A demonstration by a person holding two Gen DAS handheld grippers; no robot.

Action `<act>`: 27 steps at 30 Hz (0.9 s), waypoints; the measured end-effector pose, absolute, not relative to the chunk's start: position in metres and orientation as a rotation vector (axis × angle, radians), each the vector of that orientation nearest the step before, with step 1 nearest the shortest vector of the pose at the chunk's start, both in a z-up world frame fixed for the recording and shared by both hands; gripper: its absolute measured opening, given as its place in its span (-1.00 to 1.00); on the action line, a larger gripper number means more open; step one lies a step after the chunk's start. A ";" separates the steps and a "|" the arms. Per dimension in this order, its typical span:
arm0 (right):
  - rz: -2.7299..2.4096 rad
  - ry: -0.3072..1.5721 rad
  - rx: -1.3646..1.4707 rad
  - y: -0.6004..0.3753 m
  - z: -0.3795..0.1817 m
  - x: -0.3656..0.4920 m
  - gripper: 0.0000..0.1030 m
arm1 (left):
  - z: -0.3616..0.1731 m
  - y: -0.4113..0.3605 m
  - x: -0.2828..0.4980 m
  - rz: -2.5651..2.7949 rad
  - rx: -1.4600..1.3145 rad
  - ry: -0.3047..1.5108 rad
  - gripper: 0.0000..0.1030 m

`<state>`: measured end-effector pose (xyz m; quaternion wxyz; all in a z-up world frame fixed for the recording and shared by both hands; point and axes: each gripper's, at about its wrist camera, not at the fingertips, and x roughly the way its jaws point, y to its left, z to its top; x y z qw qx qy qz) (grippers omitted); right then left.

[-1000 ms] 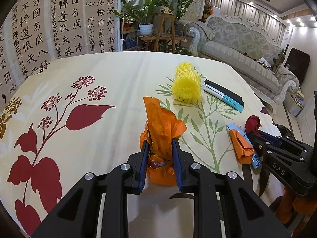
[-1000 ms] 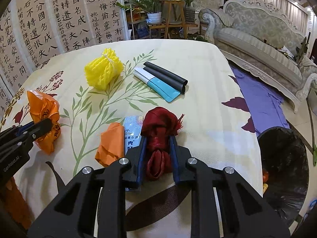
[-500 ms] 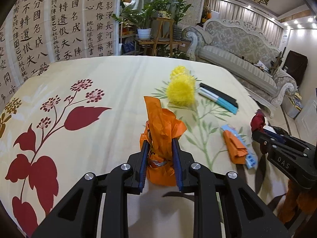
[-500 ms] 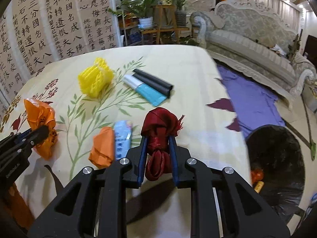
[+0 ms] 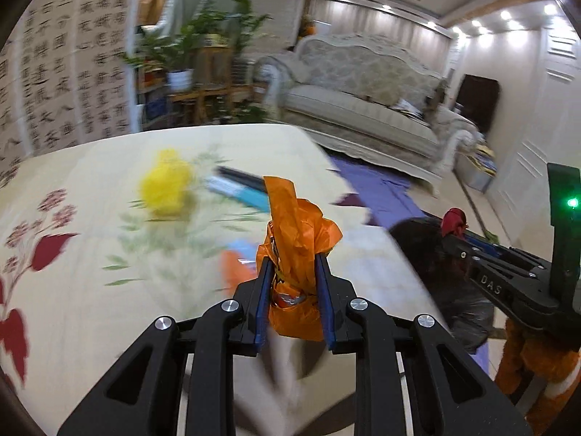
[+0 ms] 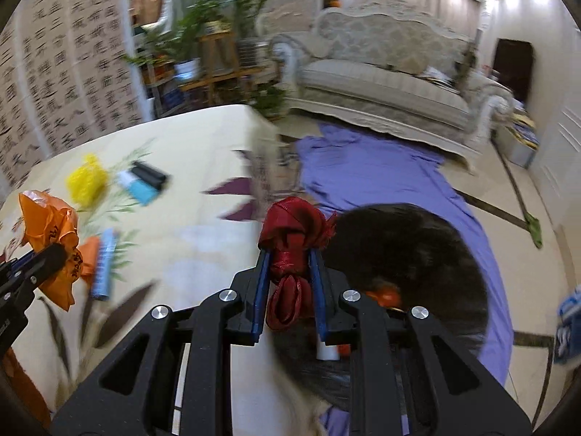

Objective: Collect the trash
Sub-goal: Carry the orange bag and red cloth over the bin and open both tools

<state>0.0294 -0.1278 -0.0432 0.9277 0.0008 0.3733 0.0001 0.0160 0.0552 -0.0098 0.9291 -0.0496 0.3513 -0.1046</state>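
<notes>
My left gripper (image 5: 293, 269) is shut on a crumpled orange wrapper (image 5: 296, 232) and holds it above the table's right part. My right gripper (image 6: 289, 265) is shut on a dark red knotted ribbon (image 6: 294, 225) and holds it over the black-lined trash bin (image 6: 410, 250) on the floor beside the table. The bin (image 5: 428, 250) also shows in the left wrist view, with the right gripper (image 5: 454, 223) over it. On the table lie a yellow foam net (image 6: 87, 180), a blue-and-black packet (image 6: 143, 181), an orange scrap (image 6: 89, 254) and a blue sachet (image 6: 103, 265).
The table (image 6: 189, 145) has a cream floral cloth. A purple cloth (image 6: 363, 170) lies on the floor past the bin. A sofa (image 6: 385, 83) stands behind, with plants (image 6: 203, 32) on a stand and a calligraphy screen (image 6: 61, 83) at left.
Both grippers swung right, off the table's middle, still holding their loads. The right gripper with the red ribbon went from above the table edge to over the bin.
</notes>
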 end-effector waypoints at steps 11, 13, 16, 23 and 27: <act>-0.114 0.776 0.062 -0.201 -0.059 0.034 -0.59 | -0.012 -0.045 0.043 -0.364 -0.009 0.710 -0.53; -0.122 0.781 0.075 -0.210 -0.064 0.037 -0.59 | -0.016 -0.059 0.049 -0.374 0.010 0.718 -0.53; -0.128 0.788 0.090 -0.220 -0.068 0.043 -0.59 | -0.022 -0.073 0.058 -0.376 0.032 0.730 -0.53; -0.140 0.807 0.112 -0.237 -0.080 0.054 -0.56 | -0.035 -0.096 0.068 -0.376 0.081 0.760 -0.51; -0.167 0.807 0.128 -0.245 -0.084 0.055 -0.27 | -0.040 -0.096 0.074 -0.363 0.076 0.794 -0.11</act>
